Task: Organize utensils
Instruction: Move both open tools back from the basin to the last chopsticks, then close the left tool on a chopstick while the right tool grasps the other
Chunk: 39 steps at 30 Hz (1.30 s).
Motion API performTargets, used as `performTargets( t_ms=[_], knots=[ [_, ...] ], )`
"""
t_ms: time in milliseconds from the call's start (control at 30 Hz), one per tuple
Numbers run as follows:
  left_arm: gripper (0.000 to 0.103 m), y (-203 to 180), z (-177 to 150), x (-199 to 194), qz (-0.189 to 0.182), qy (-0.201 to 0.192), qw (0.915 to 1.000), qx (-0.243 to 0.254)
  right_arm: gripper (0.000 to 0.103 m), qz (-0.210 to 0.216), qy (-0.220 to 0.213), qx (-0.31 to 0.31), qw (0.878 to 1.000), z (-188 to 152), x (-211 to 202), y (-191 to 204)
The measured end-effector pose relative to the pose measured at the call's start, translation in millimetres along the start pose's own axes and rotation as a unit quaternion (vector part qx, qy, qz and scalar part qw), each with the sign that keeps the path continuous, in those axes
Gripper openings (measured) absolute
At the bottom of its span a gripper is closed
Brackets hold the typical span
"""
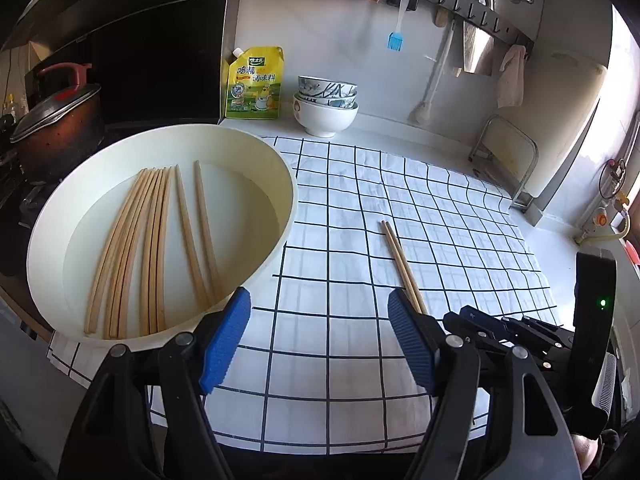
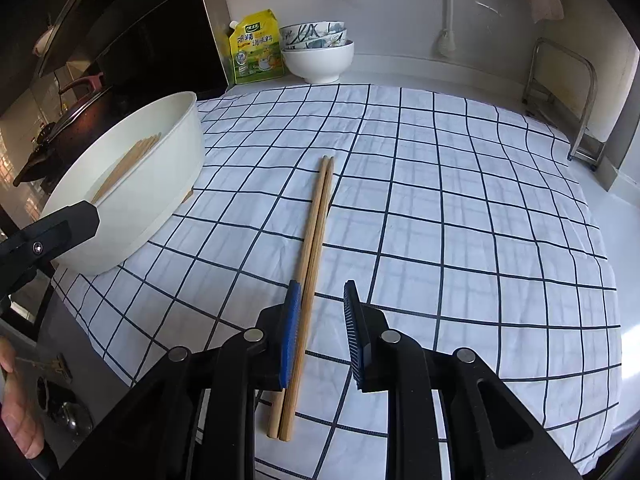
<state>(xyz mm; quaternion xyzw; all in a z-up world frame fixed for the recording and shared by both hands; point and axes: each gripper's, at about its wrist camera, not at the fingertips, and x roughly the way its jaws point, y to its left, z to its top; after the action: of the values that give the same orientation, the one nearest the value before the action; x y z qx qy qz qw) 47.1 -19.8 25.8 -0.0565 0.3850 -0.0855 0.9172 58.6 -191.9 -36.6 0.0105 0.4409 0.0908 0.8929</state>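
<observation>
A pair of long, light-brown wooden chopsticks (image 2: 314,276) lies side by side on a white cloth with a dark blue grid (image 2: 460,216), thick ends toward the camera. The right gripper (image 2: 320,328) is just above them with its blue-padded jaws a little apart: the pair runs between the pads, close against the left one, but the right pad stands clear, so nothing is clamped. Whether the left pad actually touches the wood is hard to tell from this angle.

To the left, on the edge of the cloth, sits a large round cream plastic basin (image 1: 280,184) holding more wooden chopsticks (image 1: 148,248) of the same kind, most bunched together and two lying apart. The left gripper (image 1: 316,340) hovers between the basin and the laid-out pair, jaws wide apart and empty.

Against the back wall stand a yellow seasoning pouch (image 1: 255,84) and, just beside it, a stack of ceramic bowls (image 1: 326,104), blue-patterned ones nested in a plain white one.
</observation>
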Motion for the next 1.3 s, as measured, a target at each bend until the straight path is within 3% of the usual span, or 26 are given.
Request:
performTargets(
  t_ms=[767, 867, 967, 1300],
  knots=[
    [0.073, -11.8, -5.9, 13.6, 0.010, 0.010, 0.9999, 0.008, 0.021, -0.020, 0.012, -0.028, 0.999, -9.2, 18.5, 4.3],
    [0.073, -15.2, -7.4, 15.7, 0.010, 0.013, 0.9998, 0.012, 0.019, -0.020, 0.013, -0.032, 0.999, -11.1, 19.7, 8.3],
    [0.076, -18.9, -9.6, 17.9, 0.011, 0.016, 0.9997, 0.016, 0.007, -0.024, 0.010, -0.041, 0.999, -12.3, 20.0, 10.6],
    [0.080, -41.4, -19.5, 32.2, 0.008, 0.031, 0.9989, 0.033, 0.006, -0.021, 0.007, -0.004, 1.000, -14.8, 12.0, -20.3]
  ],
)
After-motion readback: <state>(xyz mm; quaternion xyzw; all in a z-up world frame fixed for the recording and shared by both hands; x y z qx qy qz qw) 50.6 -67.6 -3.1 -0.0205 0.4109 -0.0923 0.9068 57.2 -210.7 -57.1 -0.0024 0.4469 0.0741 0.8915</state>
